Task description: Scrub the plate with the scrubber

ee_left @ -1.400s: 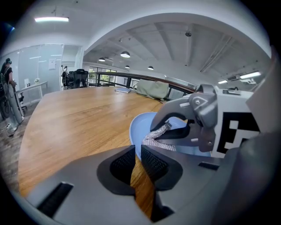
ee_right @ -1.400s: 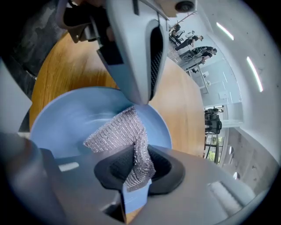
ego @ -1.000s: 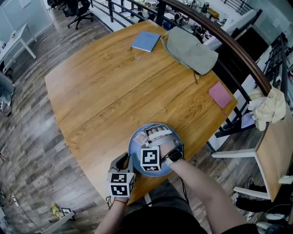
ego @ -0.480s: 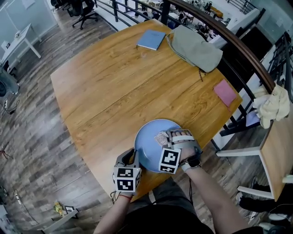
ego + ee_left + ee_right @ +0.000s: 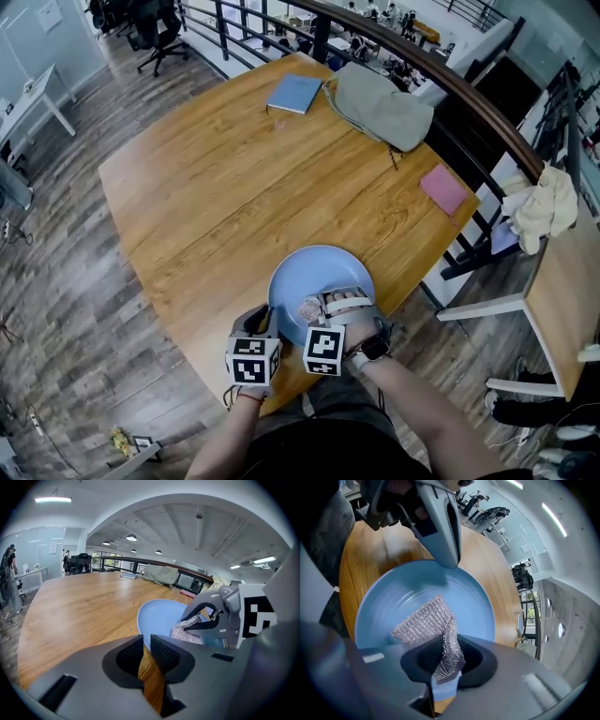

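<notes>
A light blue plate (image 5: 319,267) lies on the wooden table (image 5: 216,197) by its near edge. My left gripper (image 5: 261,322) grips the plate's near-left rim, its jaws nearly together on the edge (image 5: 146,648). A silver mesh scrubber (image 5: 310,308) rests on the near part of the plate, with my right gripper (image 5: 323,305) shut on it. In the right gripper view the scrubber (image 5: 426,618) runs from between the jaws (image 5: 447,656) out onto the plate (image 5: 403,597), and the left gripper (image 5: 447,559) touches the far rim. In the left gripper view the right gripper (image 5: 206,620) presses the scrubber (image 5: 186,631) onto the plate (image 5: 159,613).
A blue notebook (image 5: 295,94), a grey bag (image 5: 375,103) and a pink pad (image 5: 444,190) lie along the table's far side. A dark railing (image 5: 469,94) runs behind. To the right stands a white-legged table (image 5: 562,300) with a cloth (image 5: 539,211).
The right gripper has swept the scrubber across the plate, from its far-left part through the middle to the near part. The left gripper has kept its hold on the rim.
</notes>
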The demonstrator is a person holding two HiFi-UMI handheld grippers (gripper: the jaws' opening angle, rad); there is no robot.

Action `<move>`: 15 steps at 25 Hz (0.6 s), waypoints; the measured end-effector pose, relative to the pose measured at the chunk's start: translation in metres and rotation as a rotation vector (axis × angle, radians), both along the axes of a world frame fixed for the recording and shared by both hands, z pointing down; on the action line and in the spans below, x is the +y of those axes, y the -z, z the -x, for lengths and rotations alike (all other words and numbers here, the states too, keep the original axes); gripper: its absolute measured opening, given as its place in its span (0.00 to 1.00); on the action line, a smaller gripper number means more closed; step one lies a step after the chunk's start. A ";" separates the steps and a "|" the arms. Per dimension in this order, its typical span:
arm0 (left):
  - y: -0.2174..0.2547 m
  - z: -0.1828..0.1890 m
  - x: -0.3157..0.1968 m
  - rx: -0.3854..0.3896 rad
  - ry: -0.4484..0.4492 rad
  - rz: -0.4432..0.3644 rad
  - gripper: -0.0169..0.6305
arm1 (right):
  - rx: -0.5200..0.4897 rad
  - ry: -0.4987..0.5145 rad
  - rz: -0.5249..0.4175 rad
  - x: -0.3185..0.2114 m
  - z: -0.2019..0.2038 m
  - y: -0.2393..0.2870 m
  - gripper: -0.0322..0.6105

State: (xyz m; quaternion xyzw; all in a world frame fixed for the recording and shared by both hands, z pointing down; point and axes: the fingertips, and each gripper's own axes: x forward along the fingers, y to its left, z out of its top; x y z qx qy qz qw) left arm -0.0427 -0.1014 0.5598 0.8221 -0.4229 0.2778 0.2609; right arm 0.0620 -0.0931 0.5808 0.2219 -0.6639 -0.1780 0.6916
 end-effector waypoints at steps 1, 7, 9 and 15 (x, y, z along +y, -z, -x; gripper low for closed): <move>0.000 -0.001 0.000 0.006 -0.013 0.007 0.09 | -0.004 0.001 0.011 0.003 0.003 -0.001 0.17; 0.004 -0.006 0.004 0.070 -0.109 0.031 0.16 | -0.225 -0.107 0.141 0.023 0.028 0.004 0.18; 0.011 -0.004 0.002 0.088 -0.122 0.006 0.16 | -0.388 -0.225 0.183 0.022 0.028 0.013 0.18; 0.038 0.016 -0.009 0.117 -0.102 -0.118 0.16 | -0.958 -0.589 0.201 0.018 0.000 0.062 0.18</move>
